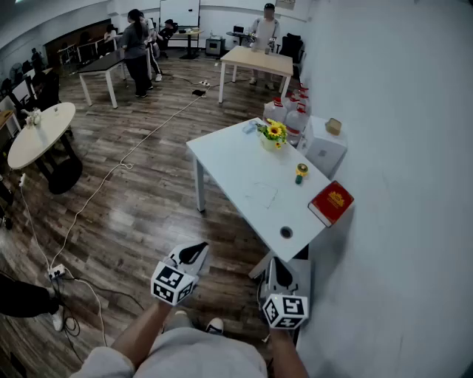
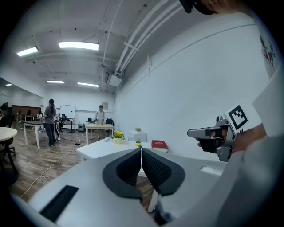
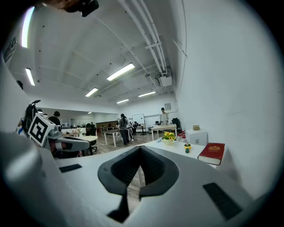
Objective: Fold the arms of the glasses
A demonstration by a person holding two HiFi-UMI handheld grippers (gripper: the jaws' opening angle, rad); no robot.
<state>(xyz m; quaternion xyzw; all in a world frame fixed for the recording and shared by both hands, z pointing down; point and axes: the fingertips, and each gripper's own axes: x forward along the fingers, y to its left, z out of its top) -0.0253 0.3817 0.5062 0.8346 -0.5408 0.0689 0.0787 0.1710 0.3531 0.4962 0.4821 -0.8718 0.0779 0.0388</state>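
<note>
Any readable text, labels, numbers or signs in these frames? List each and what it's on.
No text reads legibly in any view.
Red book: gold cover print, too small to read.
Whiteboard: too far away to make out any writing.
Left tool and right tool: their cubes carry black-and-white square markers, no letters.

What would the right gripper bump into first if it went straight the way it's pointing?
Probably the near end of the white table. The right gripper has its jaws shut and aims at that end, with nothing seen in between. Depth is hard to judge, so it might pass just below the edge.
</note>
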